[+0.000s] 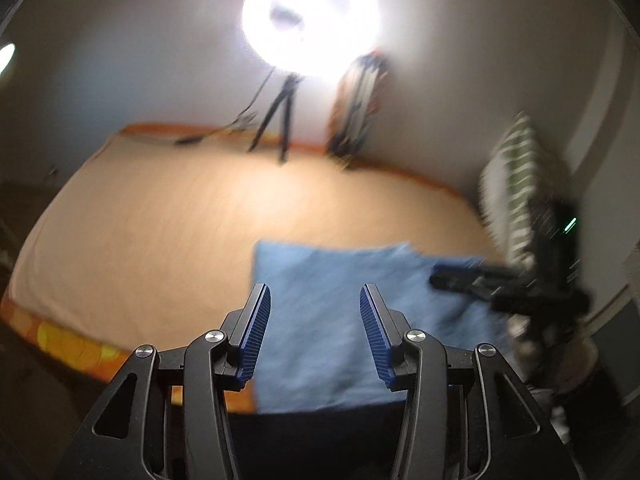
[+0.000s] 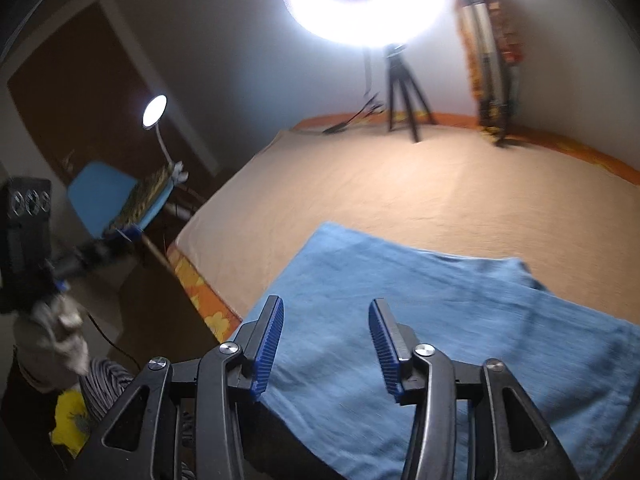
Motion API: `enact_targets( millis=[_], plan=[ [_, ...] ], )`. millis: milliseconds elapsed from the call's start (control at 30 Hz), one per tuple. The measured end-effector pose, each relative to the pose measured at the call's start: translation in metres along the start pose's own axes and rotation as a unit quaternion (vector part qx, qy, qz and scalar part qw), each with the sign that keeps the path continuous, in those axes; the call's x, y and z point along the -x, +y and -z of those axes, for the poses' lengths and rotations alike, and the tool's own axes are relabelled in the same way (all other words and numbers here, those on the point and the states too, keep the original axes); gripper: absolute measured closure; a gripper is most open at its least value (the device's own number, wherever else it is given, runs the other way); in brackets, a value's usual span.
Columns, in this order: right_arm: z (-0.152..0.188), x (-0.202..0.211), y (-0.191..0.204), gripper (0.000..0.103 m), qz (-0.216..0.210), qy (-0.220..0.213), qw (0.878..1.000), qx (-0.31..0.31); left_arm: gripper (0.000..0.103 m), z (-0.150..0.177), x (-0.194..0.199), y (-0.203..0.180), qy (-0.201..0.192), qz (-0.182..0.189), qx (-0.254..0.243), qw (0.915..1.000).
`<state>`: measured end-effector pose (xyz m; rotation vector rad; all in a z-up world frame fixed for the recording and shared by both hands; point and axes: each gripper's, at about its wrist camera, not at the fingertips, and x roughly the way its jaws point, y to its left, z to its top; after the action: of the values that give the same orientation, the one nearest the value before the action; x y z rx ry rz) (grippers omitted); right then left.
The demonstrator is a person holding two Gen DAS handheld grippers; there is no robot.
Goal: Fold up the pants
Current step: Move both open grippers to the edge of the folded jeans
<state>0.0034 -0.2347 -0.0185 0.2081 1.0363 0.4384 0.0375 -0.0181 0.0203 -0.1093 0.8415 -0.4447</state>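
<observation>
**Left wrist view: tongs parted above folded pants**

The left tongs point(image 1: 315, 292) stand parted with nothing between the blue pads. Below them the blue pants point(image 1: 332, 344) lie folded flat on the bed point(image 1: 160, 208). The right tongs point(image 1: 452, 278) reach over the pants' right edge, blurred. A ring light point(image 1: 310, 16) on a tripod point(image 1: 278, 120) stands behind.

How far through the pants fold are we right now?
Done: the blue pants lie as a flat, squared packet on the bed, so at least one fold looks made. In hand: nothing; the left gripper and right gripper are above it, jaws open, empty. Left: possibly another fold.
</observation>
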Motion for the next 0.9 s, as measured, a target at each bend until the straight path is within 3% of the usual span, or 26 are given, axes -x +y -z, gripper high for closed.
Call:
enact_targets(
  millis=[167,367,700,900],
  plan=[
    [0.002,-0.054,0.027,0.068,-0.007,0.047,0.998,0.036,0.058,0.042,-0.04,0.027,0.043,-0.016,0.02,0.9987],
    [0.01,-0.122,0.04,0.073,-0.005,0.111,0.993,0.049,0.058,0.072,-0.078,0.029,0.08,-0.017,0.014,0.9965],
    [0.003,-0.179,0.05,0.073,0.013,0.155,0.986,0.066,0.058,0.089,-0.097,0.04,0.084,-0.022,-0.008,0.9962],
    [-0.007,-0.192,0.057,0.071,0.024,0.185,0.98,0.061,0.058,0.091,-0.093,0.045,0.076,-0.003,0.0,0.9971]
  ],
)
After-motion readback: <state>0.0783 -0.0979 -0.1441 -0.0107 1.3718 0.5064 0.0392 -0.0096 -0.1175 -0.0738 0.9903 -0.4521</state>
